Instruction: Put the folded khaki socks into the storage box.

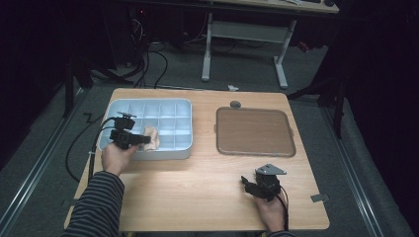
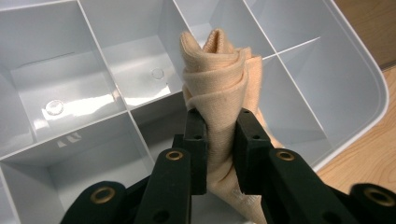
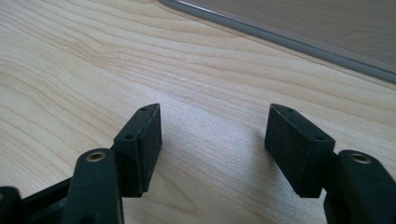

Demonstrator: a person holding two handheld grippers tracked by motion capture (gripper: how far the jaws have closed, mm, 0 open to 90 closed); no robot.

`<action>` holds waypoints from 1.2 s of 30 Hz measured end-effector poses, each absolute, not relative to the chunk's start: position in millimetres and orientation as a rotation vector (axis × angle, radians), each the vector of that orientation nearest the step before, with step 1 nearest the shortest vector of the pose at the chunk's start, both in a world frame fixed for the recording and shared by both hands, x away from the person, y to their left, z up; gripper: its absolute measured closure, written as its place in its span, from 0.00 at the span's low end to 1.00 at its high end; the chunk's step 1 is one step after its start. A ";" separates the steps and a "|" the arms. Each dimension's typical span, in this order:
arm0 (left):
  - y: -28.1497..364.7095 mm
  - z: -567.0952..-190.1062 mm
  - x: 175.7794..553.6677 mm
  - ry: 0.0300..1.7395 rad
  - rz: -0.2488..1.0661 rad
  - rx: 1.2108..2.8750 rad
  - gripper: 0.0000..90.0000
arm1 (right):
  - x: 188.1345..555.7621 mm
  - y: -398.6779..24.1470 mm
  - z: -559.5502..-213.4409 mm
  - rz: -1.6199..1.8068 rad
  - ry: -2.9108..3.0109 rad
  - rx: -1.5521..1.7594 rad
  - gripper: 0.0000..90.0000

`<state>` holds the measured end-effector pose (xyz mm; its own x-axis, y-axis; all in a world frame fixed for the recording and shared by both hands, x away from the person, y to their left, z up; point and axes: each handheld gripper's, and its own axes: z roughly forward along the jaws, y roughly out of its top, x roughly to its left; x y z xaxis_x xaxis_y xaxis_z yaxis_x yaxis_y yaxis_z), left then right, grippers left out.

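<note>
Two black pads of the left gripper [image 2: 219, 135] pinch the rolled cloth [image 2: 219, 74] over the grey box [image 1: 185, 148]. Hold tight, drop it into one pocket. The right gripper [image 3: 212, 149] rests wide and empty.

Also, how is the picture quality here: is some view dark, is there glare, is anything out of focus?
High view: dark surroundings, only the table is lit. Left gripper view: bright glare on the floors of the organizer box; the rolled cloth is sharp, and the left gripper casts shade beneath. Right gripper view: the right gripper throws soft shadows on the wood; the tray edge behind is blurred.
</note>
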<state>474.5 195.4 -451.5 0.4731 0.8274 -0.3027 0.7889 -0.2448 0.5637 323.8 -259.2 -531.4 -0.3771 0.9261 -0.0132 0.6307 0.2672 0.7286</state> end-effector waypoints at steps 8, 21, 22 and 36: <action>195.6 -454.8 476.8 1.347 0.063 2.062 0.86 | 323.6 -259.1 -531.5 0.897 2.103 1.405 0.40; 195.1 -458.6 479.1 1.363 0.067 2.068 0.86 | 323.6 -259.1 -531.4 0.897 2.103 1.405 0.40; 195.0 -458.7 479.3 1.364 0.065 2.069 0.86 | 323.6 -259.1 -531.4 0.897 2.103 1.405 0.40; 194.2 -460.9 480.7 1.365 0.080 2.082 0.86 | 323.6 -259.0 -531.5 0.896 2.103 1.405 0.40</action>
<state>480.7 194.2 -460.9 0.4591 0.8419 -0.2836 0.8029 -0.2566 0.5380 323.6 -259.0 -531.5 -0.3767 0.9262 -0.0151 0.6304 0.2682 0.7284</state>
